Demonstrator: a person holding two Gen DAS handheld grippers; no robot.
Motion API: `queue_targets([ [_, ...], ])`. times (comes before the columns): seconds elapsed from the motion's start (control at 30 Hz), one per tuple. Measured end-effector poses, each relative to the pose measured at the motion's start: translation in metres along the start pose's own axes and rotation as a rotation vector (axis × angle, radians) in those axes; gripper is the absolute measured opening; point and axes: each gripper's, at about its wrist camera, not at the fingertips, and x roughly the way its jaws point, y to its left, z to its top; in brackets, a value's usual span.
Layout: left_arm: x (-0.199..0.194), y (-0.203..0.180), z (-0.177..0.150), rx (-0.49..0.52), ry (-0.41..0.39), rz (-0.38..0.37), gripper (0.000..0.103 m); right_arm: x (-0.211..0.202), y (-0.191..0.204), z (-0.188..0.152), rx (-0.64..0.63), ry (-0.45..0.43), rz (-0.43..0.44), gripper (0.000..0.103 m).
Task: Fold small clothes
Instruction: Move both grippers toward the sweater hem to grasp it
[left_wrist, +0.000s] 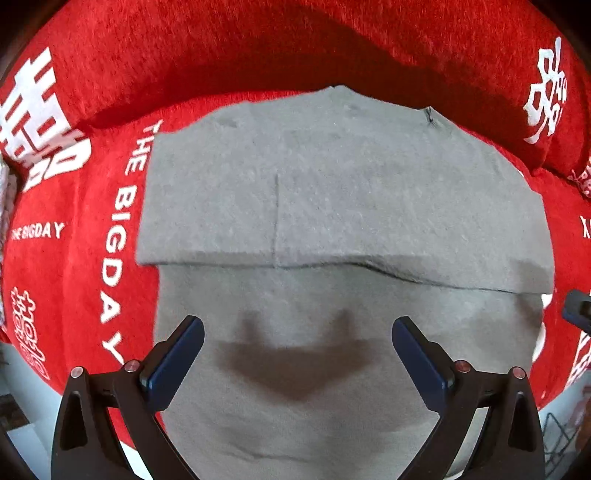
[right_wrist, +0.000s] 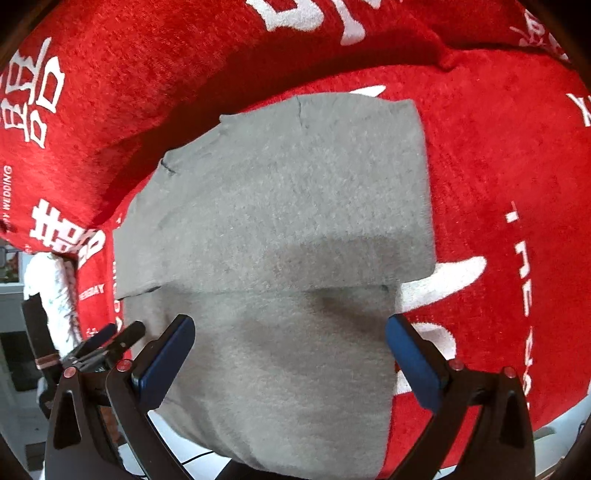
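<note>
Left gripper (left_wrist: 297, 360) aimed straight down over grey garment (left_wrist: 332, 206), jaws wide, nothing between them. Right gripper (right_wrist: 290, 356) tilted steeply downward over the same grey garment (right_wrist: 288, 206), jaws wide and empty. Garment spread flat on red blanket (left_wrist: 258, 48) with white lettering, far part folded back over the near part, fold edge running crosswise, long axis leading away from both cameras.

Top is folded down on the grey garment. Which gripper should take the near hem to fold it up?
Probably the left gripper: open, pointing squarely down over the grey garment, centred across it. The right gripper, also open, sits toward the garment's right edge, one finger over the red blanket.
</note>
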Motion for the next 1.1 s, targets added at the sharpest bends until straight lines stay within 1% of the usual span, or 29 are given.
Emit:
queue_targets([
  [0.2, -0.001, 0.001, -0.017, -0.054, 0.000, -0.009, 0.102, 0.008, -0.001, -0.005, -0.040, 0.036, 0.089, 0.103],
  [0.33, 0.000, 0.010, -0.034, -0.099, 0.013, -0.013, 0.102, 0.011, -0.005, -0.014, -0.044, 0.027, 0.102, 0.103],
  [0.47, 0.001, 0.018, -0.050, -0.102, 0.024, 0.006, 0.102, 0.016, -0.011, -0.029, 0.002, 0.056, 0.134, 0.103],
  [0.6, -0.002, 0.028, -0.066, -0.099, 0.019, 0.007, 0.102, 0.012, -0.017, -0.048, 0.036, 0.031, 0.146, 0.103],
  [0.67, -0.001, 0.033, -0.074, -0.096, 0.017, 0.002, 0.102, 0.009, -0.019, -0.061, 0.051, 0.018, 0.152, 0.103],
  [0.73, 0.000, 0.036, -0.082, -0.091, 0.025, 0.000, 0.102, 0.009, -0.021, -0.074, 0.062, 0.025, 0.160, 0.103],
  [0.87, -0.007, 0.045, -0.107, -0.082, 0.002, -0.012, 0.102, 0.008, -0.028, -0.106, 0.084, 0.033, 0.173, 0.103],
  [1.0, -0.008, 0.065, -0.136, -0.080, 0.010, -0.027, 0.102, 0.008, -0.039, -0.144, 0.108, 0.047, 0.203, 0.103],
  [1.1, -0.004, 0.083, -0.160, -0.089, 0.019, -0.051, 0.102, 0.012, -0.051, -0.174, 0.124, 0.062, 0.191, 0.102],
])
